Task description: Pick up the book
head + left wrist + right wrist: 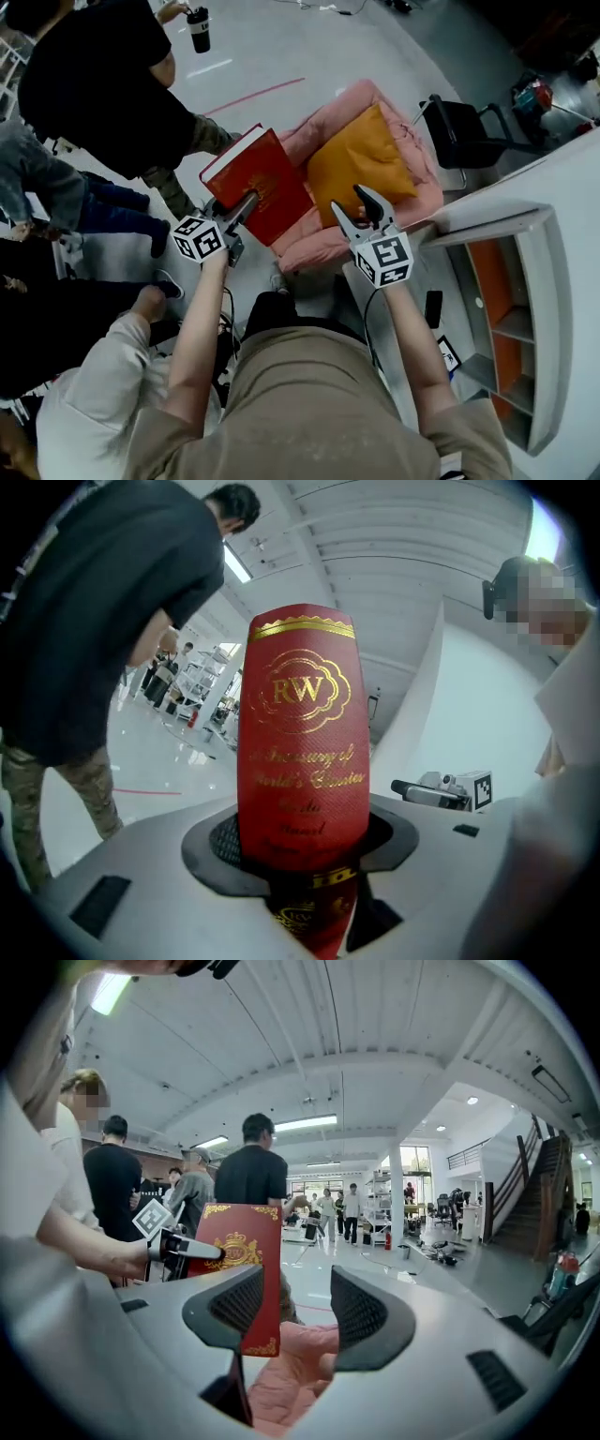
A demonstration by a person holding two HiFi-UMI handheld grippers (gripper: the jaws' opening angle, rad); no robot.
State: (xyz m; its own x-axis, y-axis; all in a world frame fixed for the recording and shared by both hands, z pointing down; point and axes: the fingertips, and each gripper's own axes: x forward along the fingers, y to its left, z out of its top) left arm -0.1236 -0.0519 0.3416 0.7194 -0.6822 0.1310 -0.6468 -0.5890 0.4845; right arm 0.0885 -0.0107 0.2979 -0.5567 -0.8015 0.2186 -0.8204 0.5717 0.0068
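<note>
A thick red book (262, 183) with gold lettering is held up off the pink armchair, its spine (302, 733) clamped upright between the jaws of my left gripper (246, 202). My right gripper (359, 202) hovers to the right of the book, over the orange cushion (361, 159), open with nothing between its pads. From the right gripper view the book (236, 1251) stands to the left with the left gripper (192, 1249) on it, and the right gripper (298, 1307) gapes over pink fabric.
The pink armchair (412, 202) sits just ahead. A black chair (464, 131) is to its right and a white shelf unit (525, 319) runs along the right side. People (103, 84) stand and sit close on the left, one holding a black bottle (198, 28).
</note>
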